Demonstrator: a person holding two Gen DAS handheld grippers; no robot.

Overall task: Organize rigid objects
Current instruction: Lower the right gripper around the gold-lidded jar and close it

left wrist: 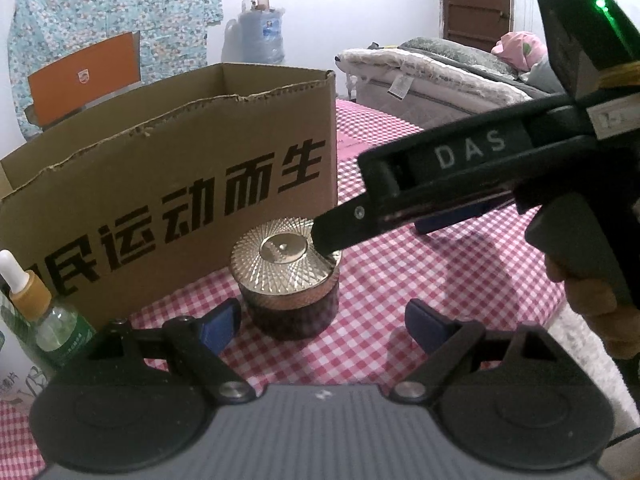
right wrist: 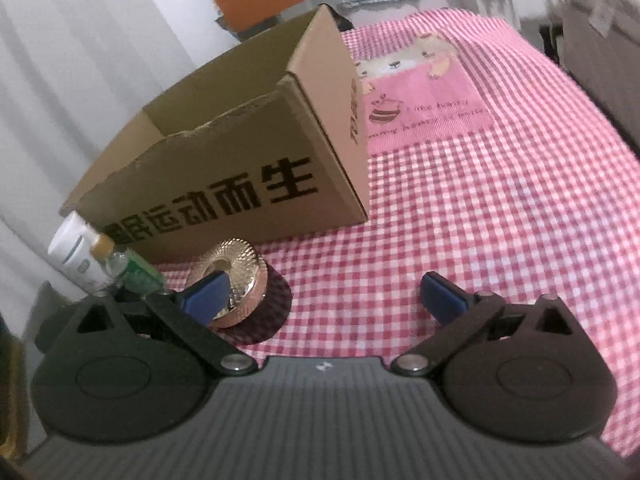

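A dark round jar with a ribbed gold lid stands on the checked cloth in front of an open cardboard box. My left gripper is open and empty, its blue pads either side of the jar's near side. My right gripper is open; in the left wrist view its finger reaches in from the right and rests at the lid's right rim. In the right wrist view the right gripper is open, its left pad over the jar's lid; the box is behind.
A green dropper bottle stands left of the jar; it also shows in the right wrist view beside a white bottle. The red-checked tablecloth stretches right. A bed and water jug lie beyond.
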